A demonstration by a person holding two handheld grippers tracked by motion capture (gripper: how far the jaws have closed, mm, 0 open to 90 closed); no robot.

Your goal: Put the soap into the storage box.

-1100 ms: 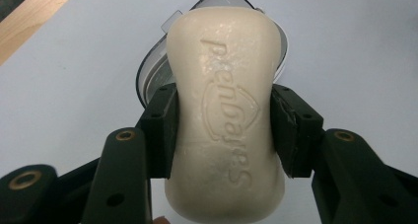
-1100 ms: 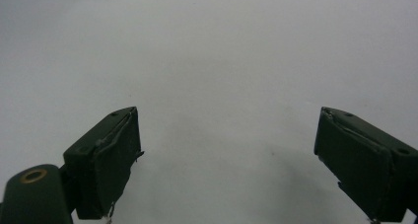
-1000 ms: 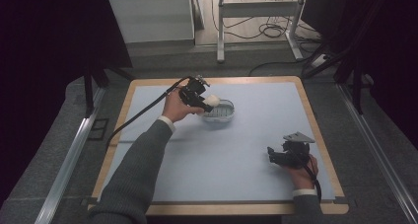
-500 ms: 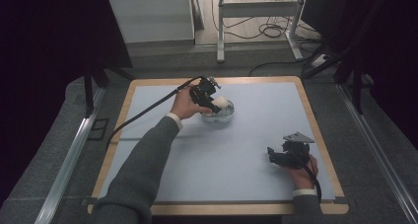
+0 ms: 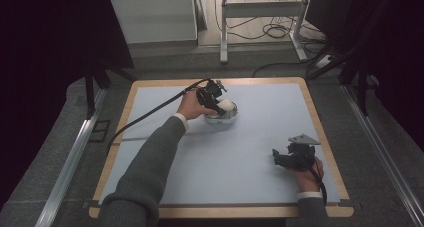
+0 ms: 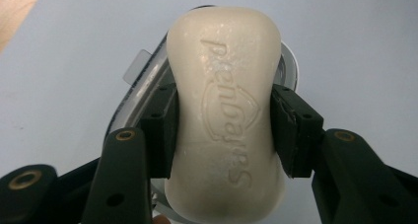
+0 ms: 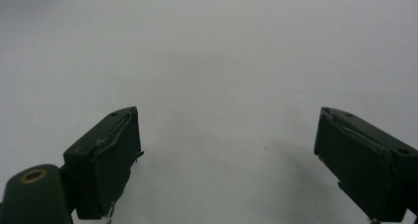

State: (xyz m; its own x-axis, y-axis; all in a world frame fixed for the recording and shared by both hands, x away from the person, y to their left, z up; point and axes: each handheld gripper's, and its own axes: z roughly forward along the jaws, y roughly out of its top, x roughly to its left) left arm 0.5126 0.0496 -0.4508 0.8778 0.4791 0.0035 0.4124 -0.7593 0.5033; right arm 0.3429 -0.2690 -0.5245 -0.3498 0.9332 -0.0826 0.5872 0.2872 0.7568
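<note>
A cream bar of soap with raised lettering fills the middle of the left gripper view, and my left gripper is shut on its waist. Right beneath it lies a clear soap dish. From above, the left gripper holds the soap just over the dish near the mat's far centre. My right gripper rests low at the mat's right front. Its jaws stand open in the right gripper view, with bare mat between them.
A pale blue mat covers a wood-edged table. A black cable trails left from the left gripper. Metal rails flank the table, and desk legs with cords stand behind it.
My left gripper has carried the soap right and down onto the dish. The right gripper has stayed put.
</note>
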